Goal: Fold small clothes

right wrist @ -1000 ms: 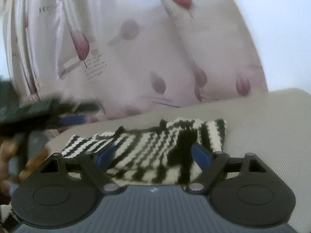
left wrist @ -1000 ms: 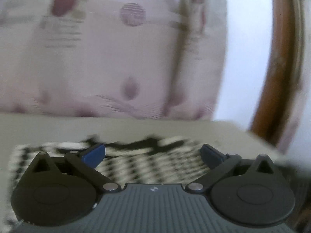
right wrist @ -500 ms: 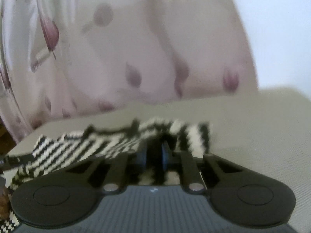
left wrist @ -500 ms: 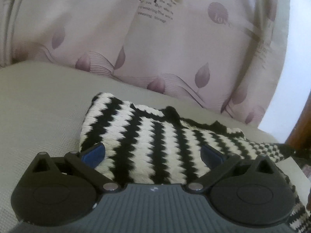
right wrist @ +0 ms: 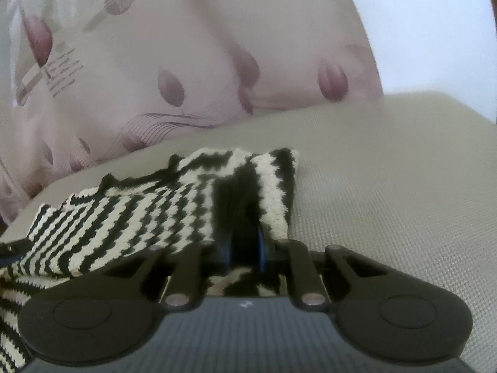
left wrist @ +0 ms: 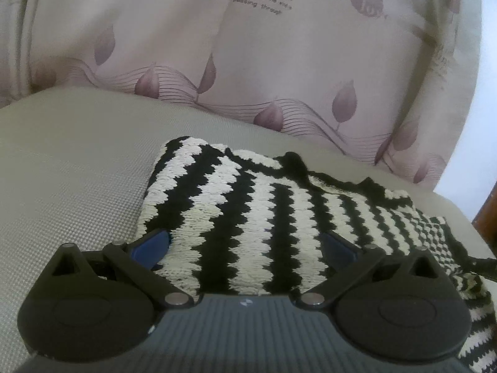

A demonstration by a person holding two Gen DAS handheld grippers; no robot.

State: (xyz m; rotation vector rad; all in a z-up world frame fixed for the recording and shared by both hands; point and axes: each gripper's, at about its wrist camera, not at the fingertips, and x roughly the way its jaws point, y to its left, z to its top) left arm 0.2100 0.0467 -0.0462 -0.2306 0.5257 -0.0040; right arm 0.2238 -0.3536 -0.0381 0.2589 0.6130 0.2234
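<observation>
Left tool (left wrist: 245, 244): blue pads apart, now hovering low over the striped knit (left wrist: 248, 217), gripping nothing.
Knit: spread on the beige cushion (left wrist: 71, 186), directly ahead of both tools.
Right tool (right wrist: 245, 245): was apart a second ago, now pinched onto the knit's near edge.
Meaning: a fold lift probably comes next.

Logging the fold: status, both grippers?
Left gripper open over black-and-white zigzag knitted garment. Right gripper shut on garment edge. Garment lies on beige cushion; nothing in the way.
</observation>
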